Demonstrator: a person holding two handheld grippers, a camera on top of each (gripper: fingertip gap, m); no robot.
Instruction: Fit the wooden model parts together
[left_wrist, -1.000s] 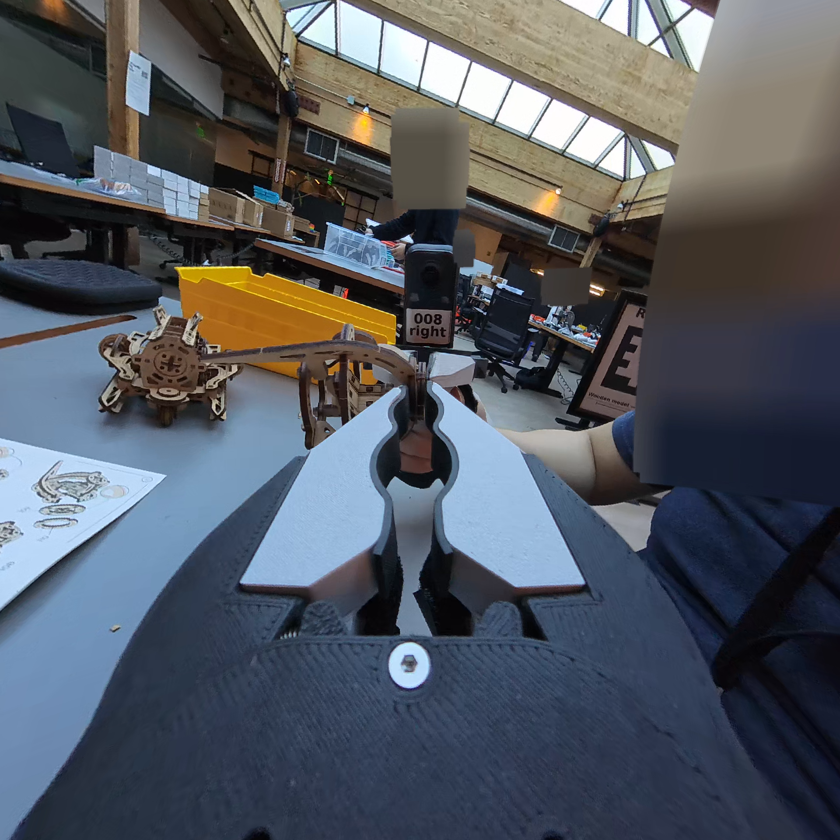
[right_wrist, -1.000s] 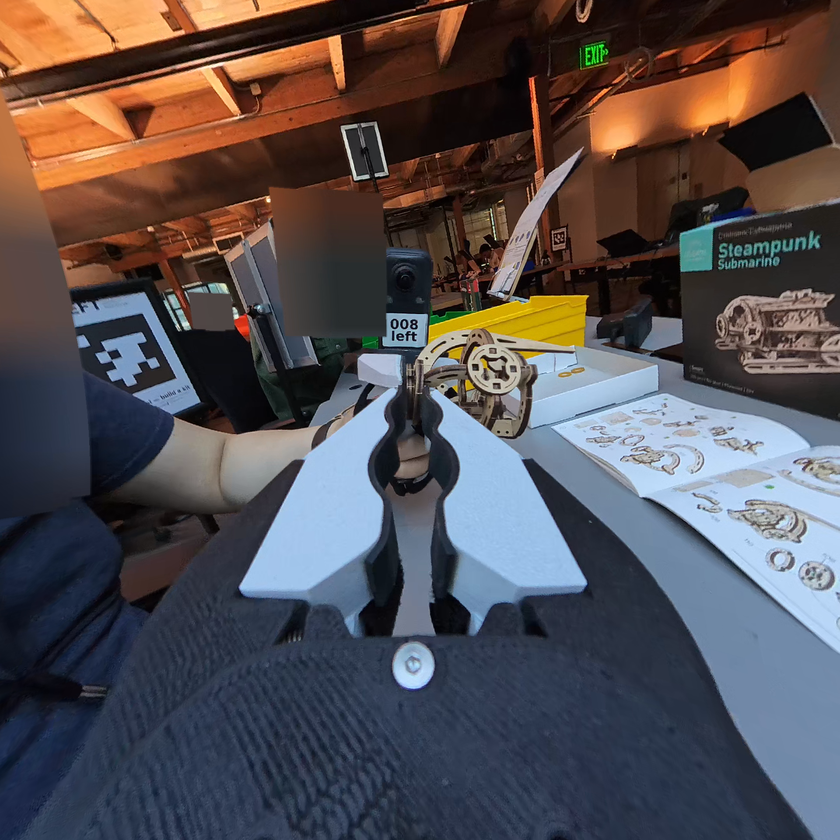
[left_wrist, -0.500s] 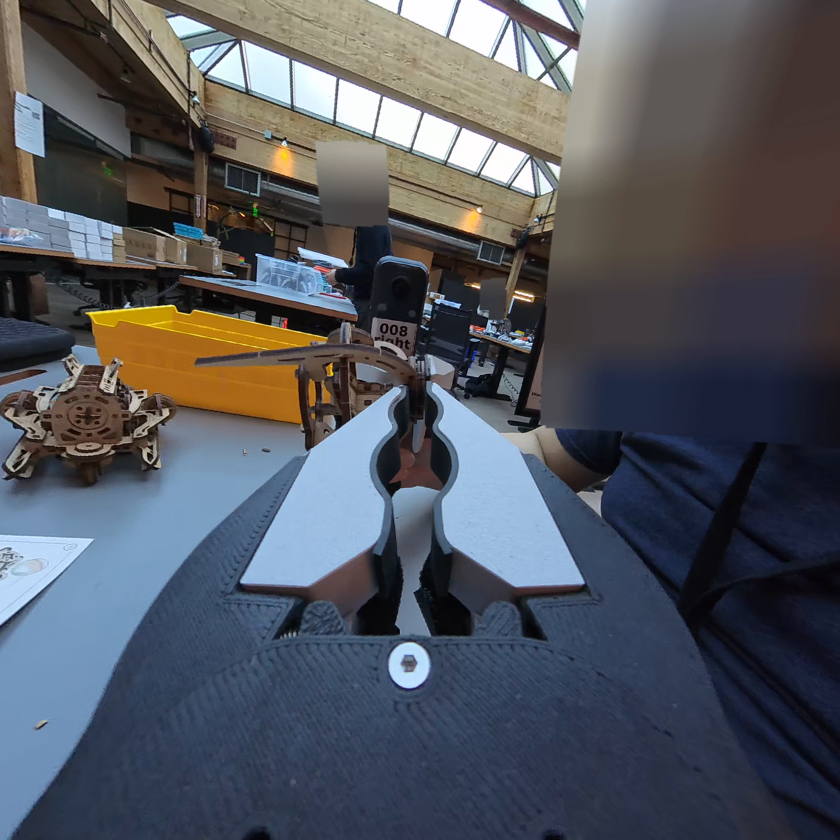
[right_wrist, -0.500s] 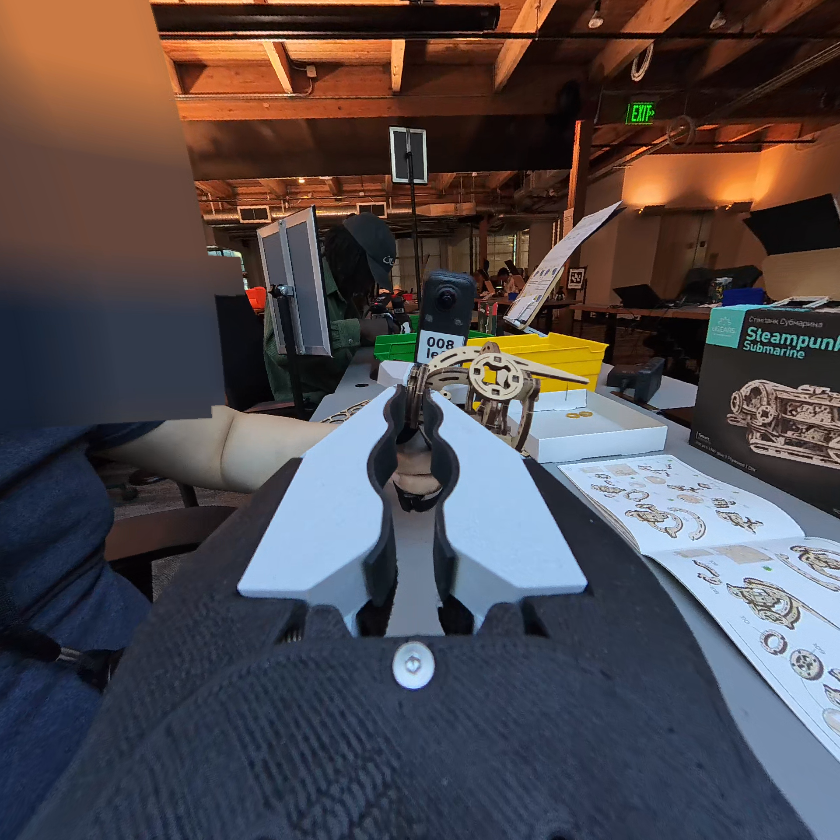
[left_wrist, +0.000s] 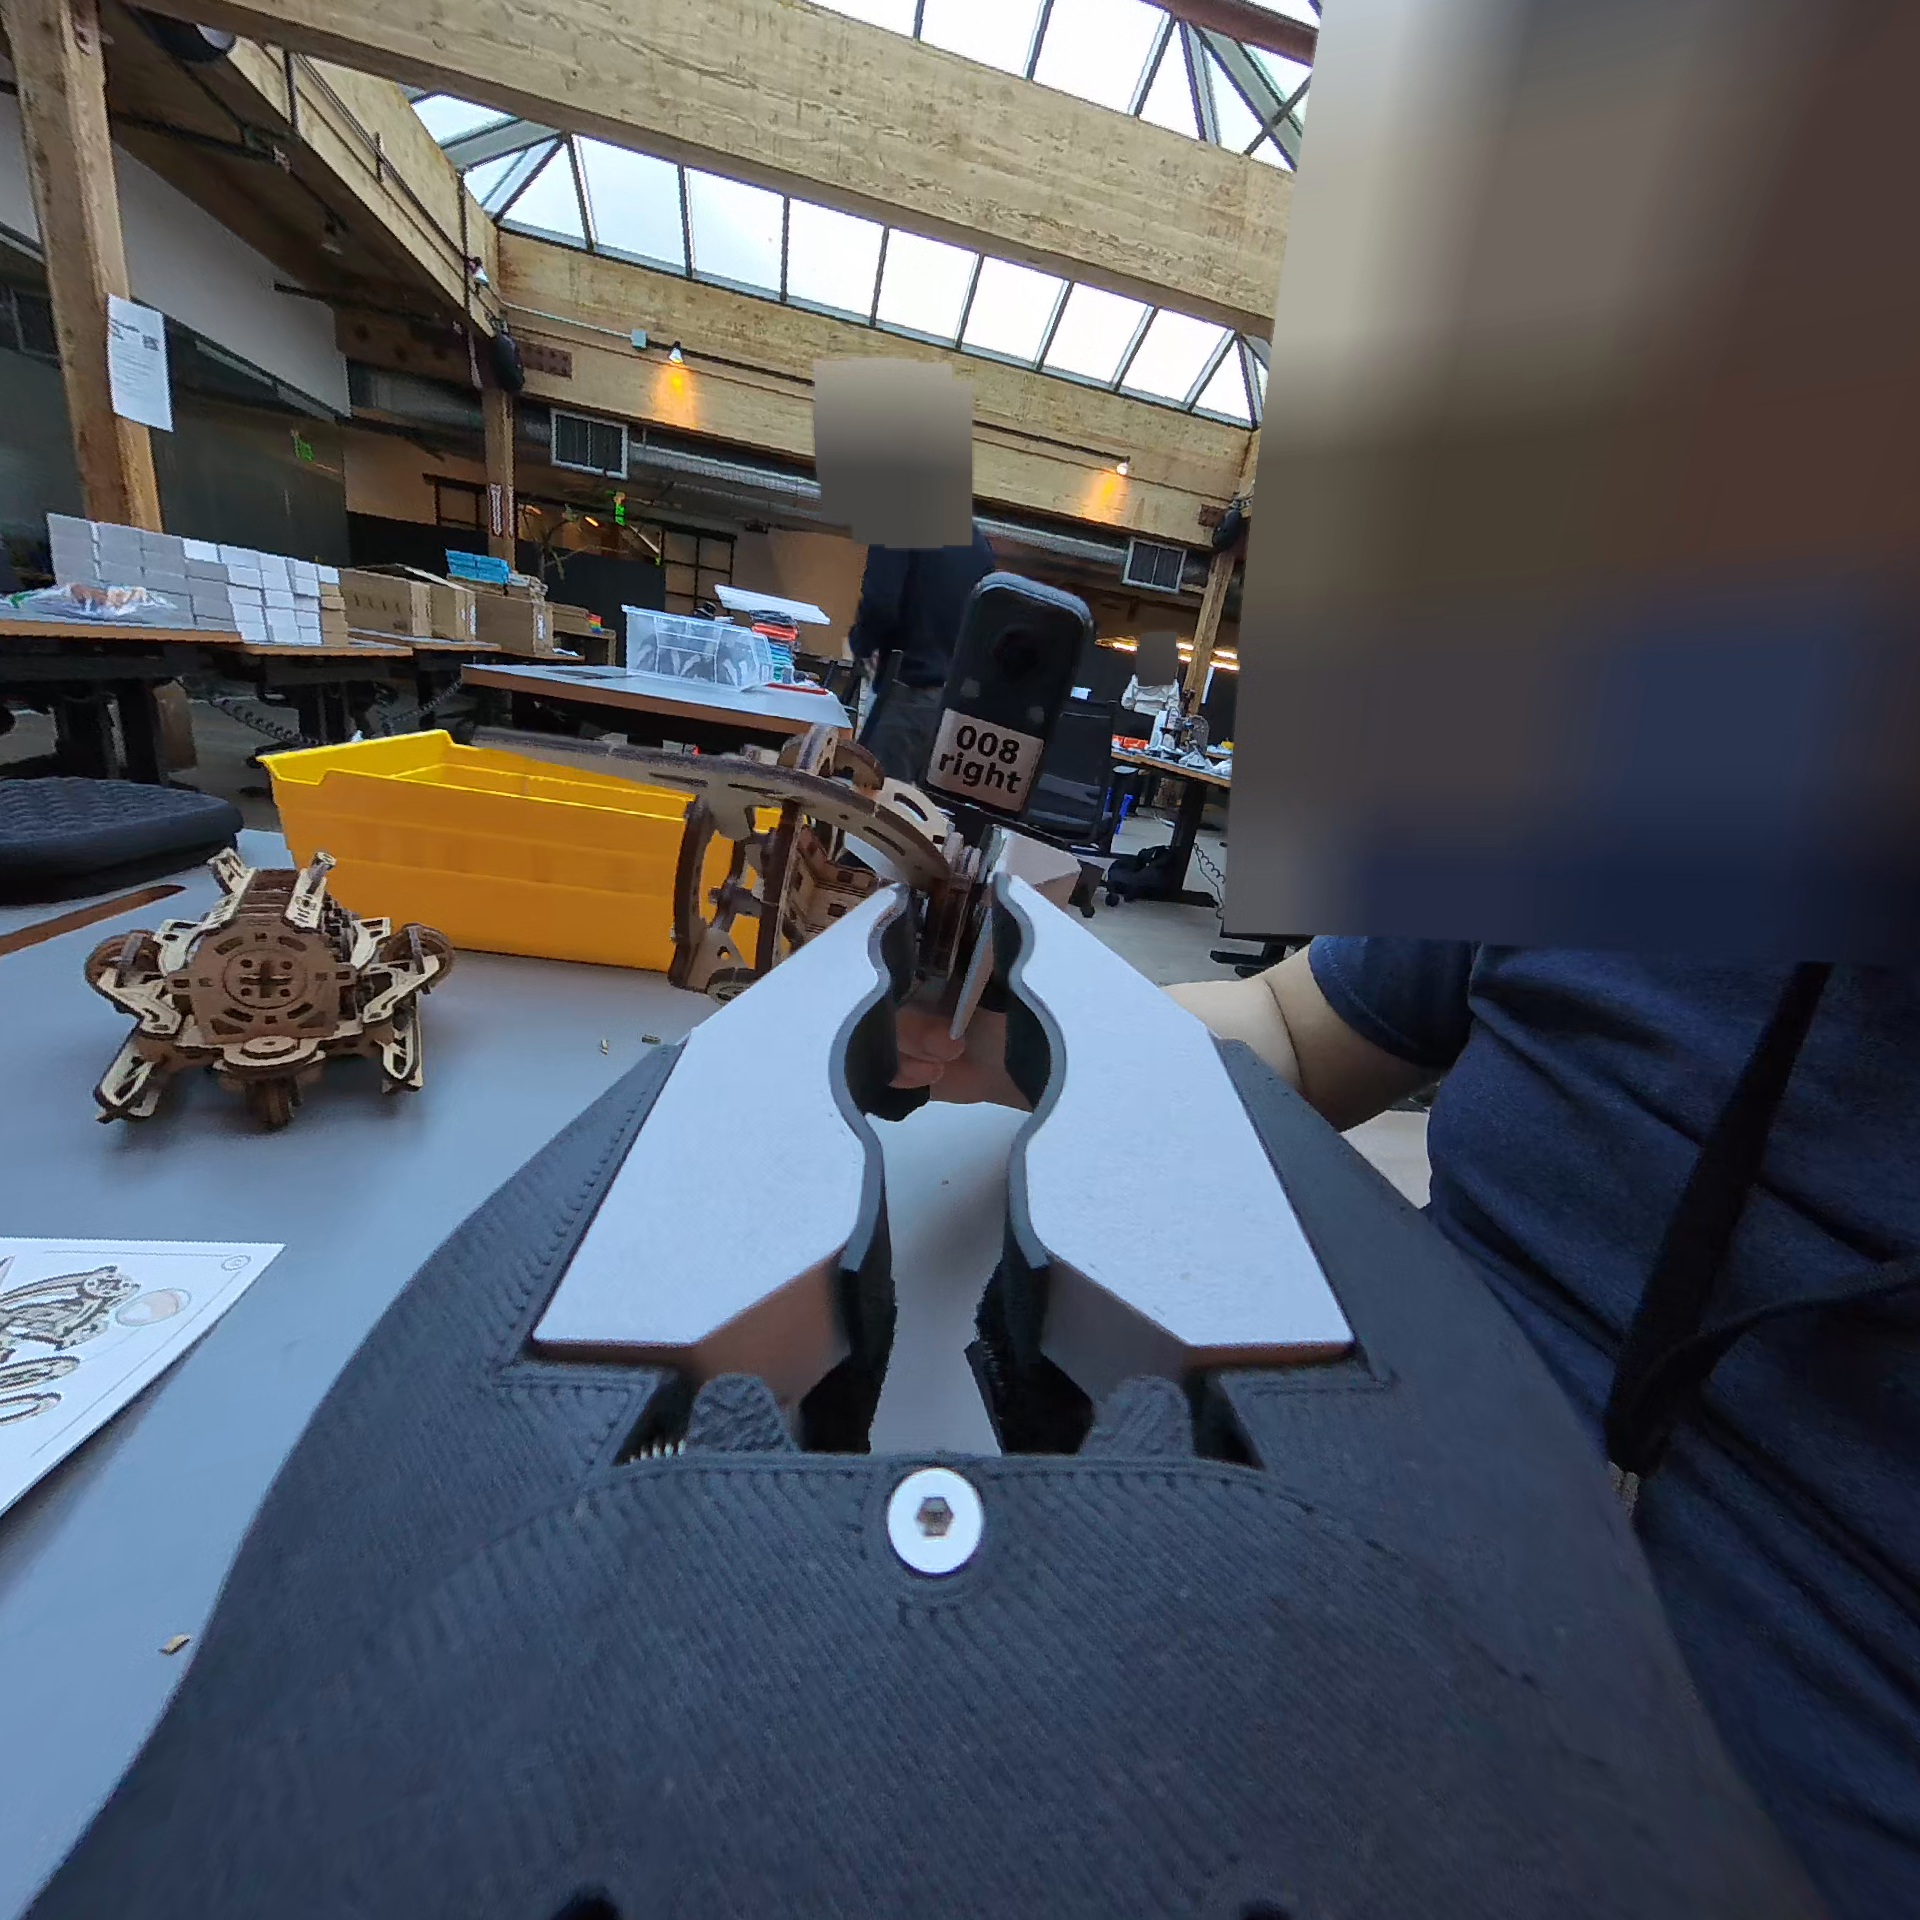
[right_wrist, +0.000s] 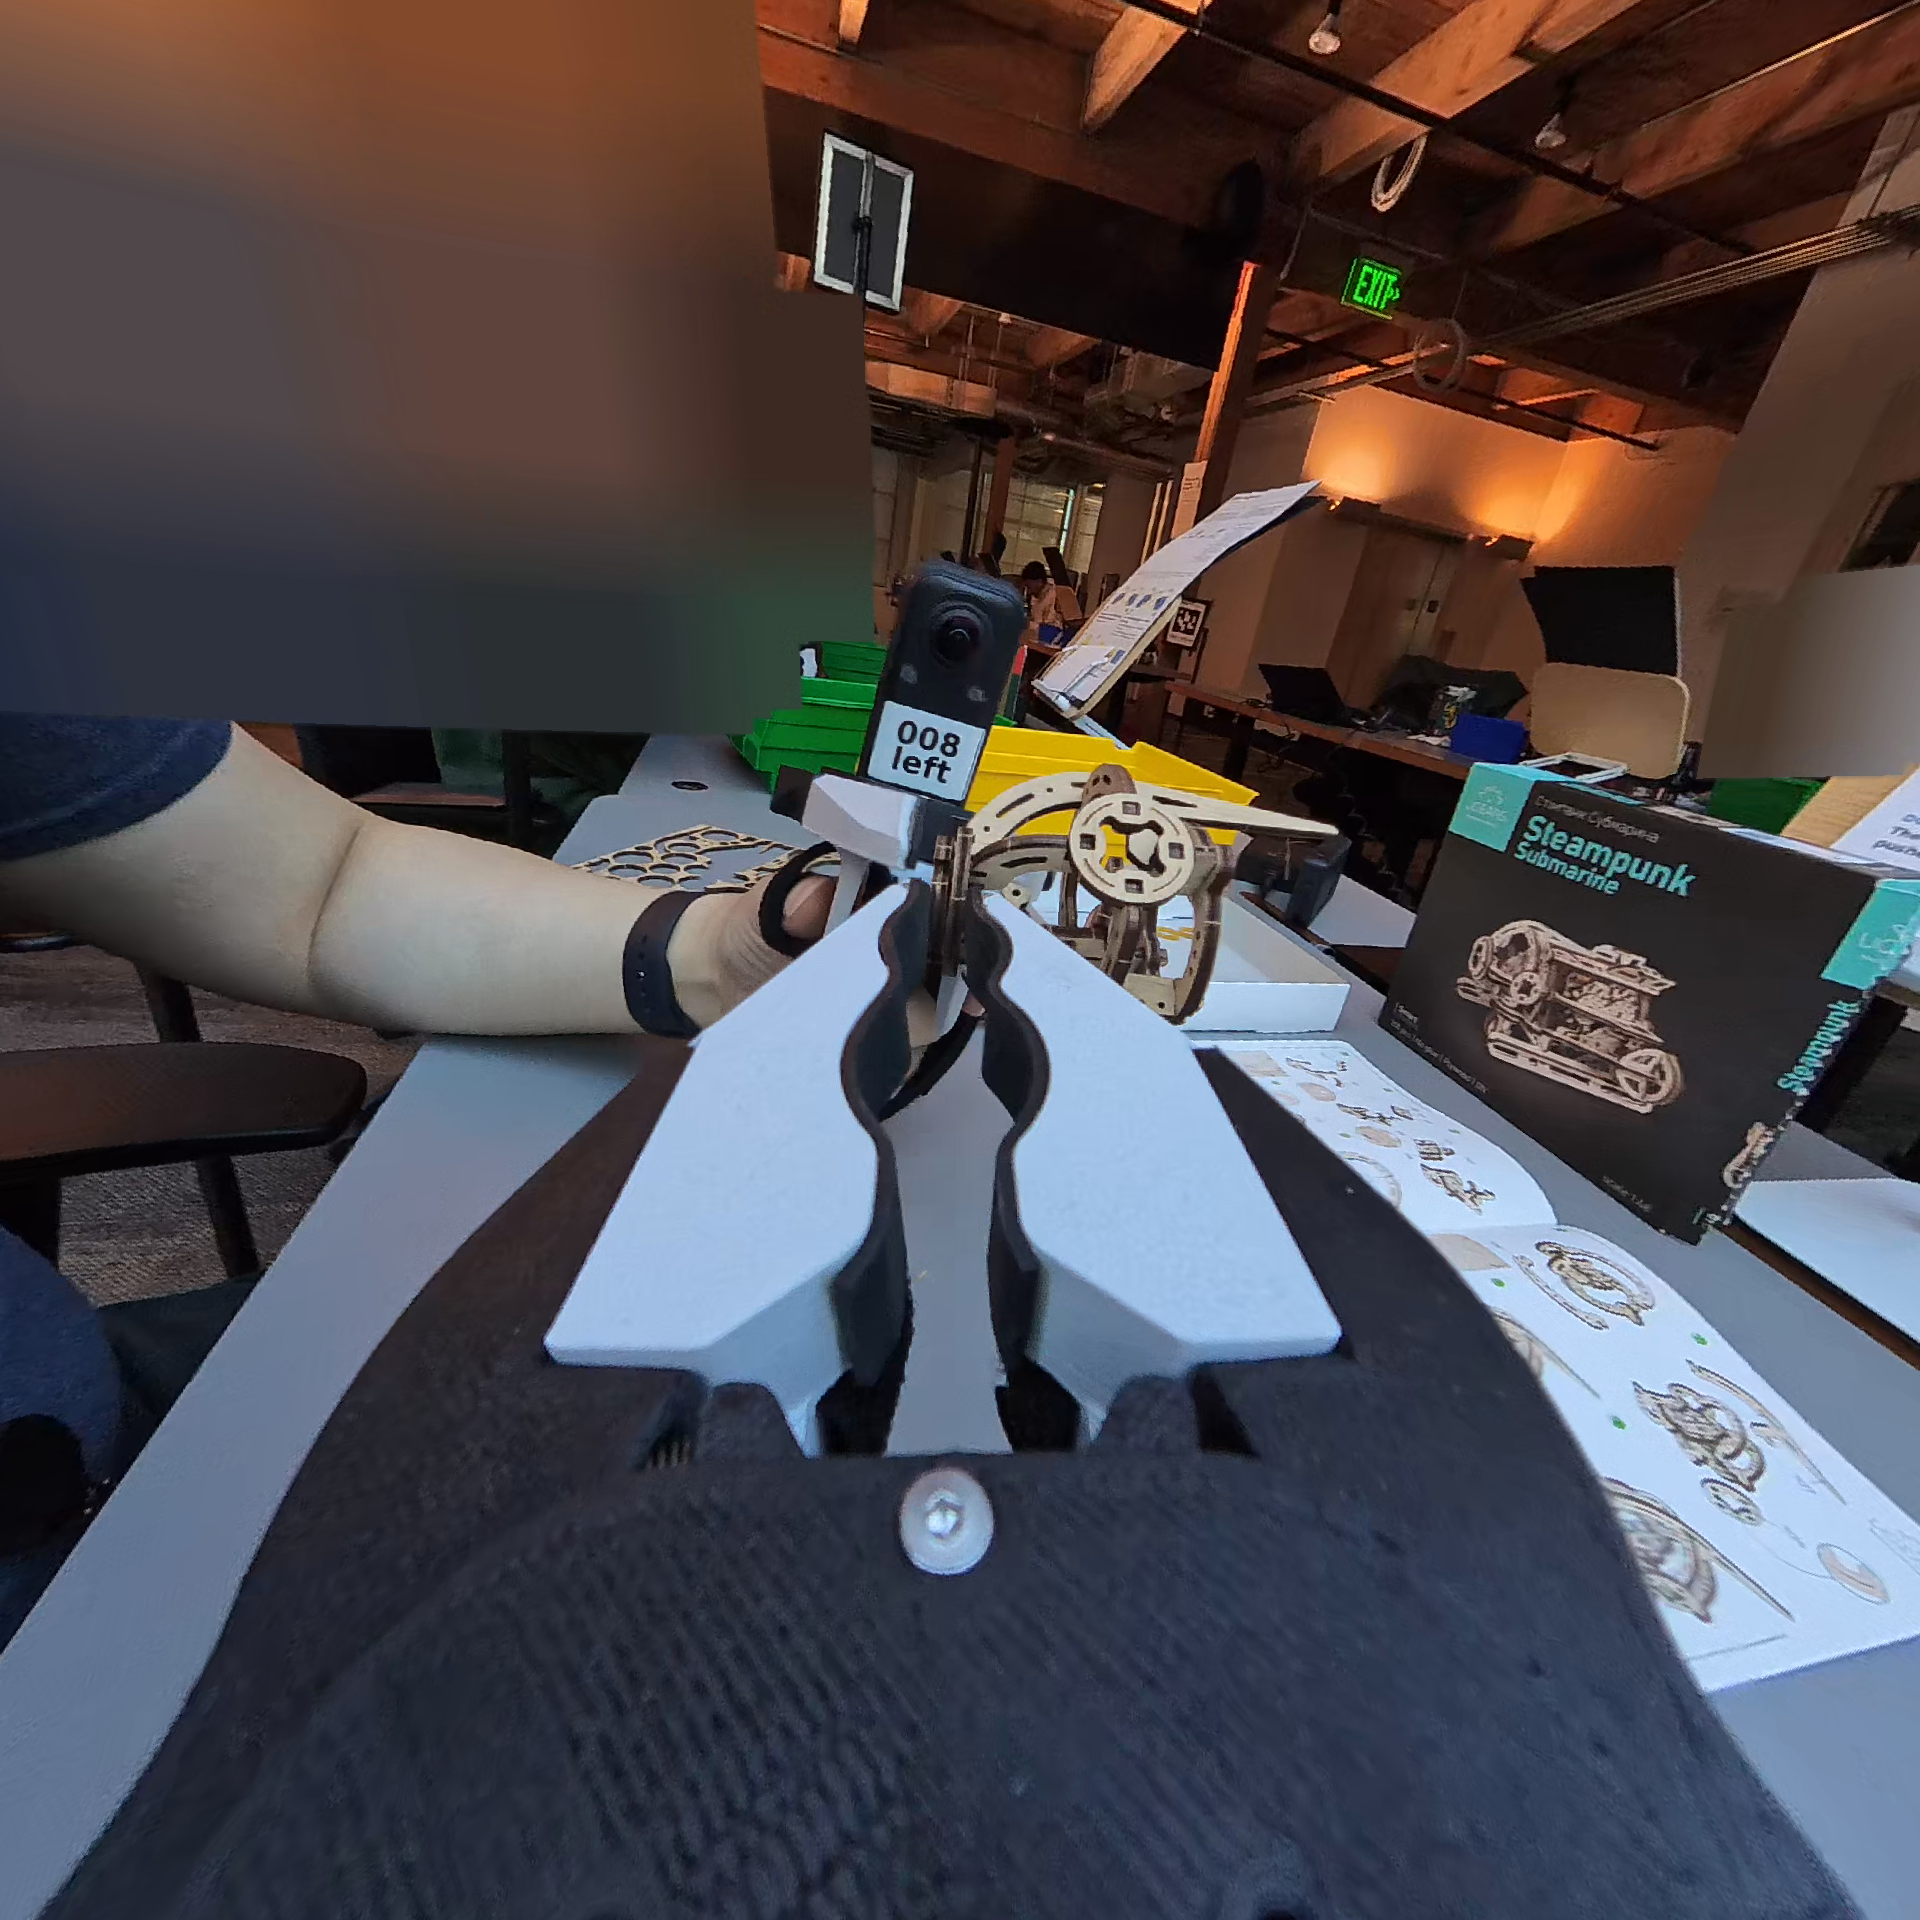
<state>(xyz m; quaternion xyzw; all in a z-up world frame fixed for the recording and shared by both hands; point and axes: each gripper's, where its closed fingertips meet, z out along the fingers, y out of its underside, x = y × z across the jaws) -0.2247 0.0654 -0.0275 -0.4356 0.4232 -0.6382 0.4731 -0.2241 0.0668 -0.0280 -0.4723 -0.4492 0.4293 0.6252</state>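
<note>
A wooden model assembly (left_wrist: 790, 831) with curved arms and a round disc is held above the grey table (left_wrist: 520, 1091). In the right wrist view my right gripper (right_wrist: 948, 914) is shut on the thin layered end of this assembly (right_wrist: 1132, 852). My left gripper (left_wrist: 948, 914) faces it from the other side. Its jaws stand apart around the same end, and its left pad shows a small gap to the wood. One finger of the right gripper (left_wrist: 1029, 868) lies beside my left gripper's fingertips. The left gripper also shows in the right wrist view (right_wrist: 862, 826).
A second finished wooden model (left_wrist: 260, 977) stands on the table at the left, with a yellow bin (left_wrist: 468, 831) behind it. An instruction booklet (right_wrist: 1558, 1299), a black kit box (right_wrist: 1621, 987), a white tray (right_wrist: 1268, 987) and a punched wooden sheet (right_wrist: 686, 857) lie around. A person's arm (right_wrist: 416, 935) reaches in. The grippers are tip to tip, or close to it.
My left gripper's jaws were shut on the assembly's end and have now widened off it. My right gripper stays shut on it. Both views have swung a little.
</note>
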